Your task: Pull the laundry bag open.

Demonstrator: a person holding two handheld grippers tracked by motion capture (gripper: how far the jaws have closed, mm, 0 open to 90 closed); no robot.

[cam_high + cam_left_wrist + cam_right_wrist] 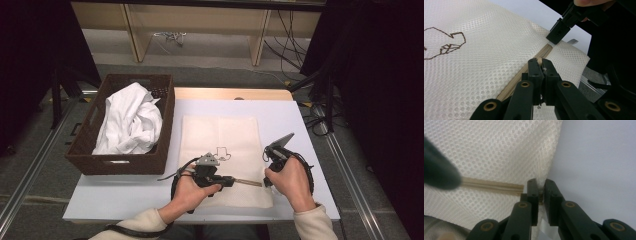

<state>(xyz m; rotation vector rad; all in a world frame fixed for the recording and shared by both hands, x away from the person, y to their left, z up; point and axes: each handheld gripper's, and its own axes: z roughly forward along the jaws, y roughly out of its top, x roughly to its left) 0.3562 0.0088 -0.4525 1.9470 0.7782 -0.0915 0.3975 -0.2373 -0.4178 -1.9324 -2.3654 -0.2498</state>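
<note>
My left gripper (235, 181) sits near the front edge of the table (295, 115), its jaws pinched tight on the tan zipper (524, 72) of the cream mesh bag (220, 135); in the left gripper view the zipper tape runs up between the black fingertips (534, 66). Just beside it, toward the front right corner of the bag, my right gripper (266, 156) has its jaws closed narrowly on the bag's mesh edge, right where the zipper ends. The bag itself lies flat in the middle of the table, its near edge close to the table's front edge, with a small dark outline drawing (223, 152) stitched on it just beyond my hands. Farther off, at the table's left edge, a dark wicker basket (85, 150) holds a crumpled white cloth (130, 120).
</note>
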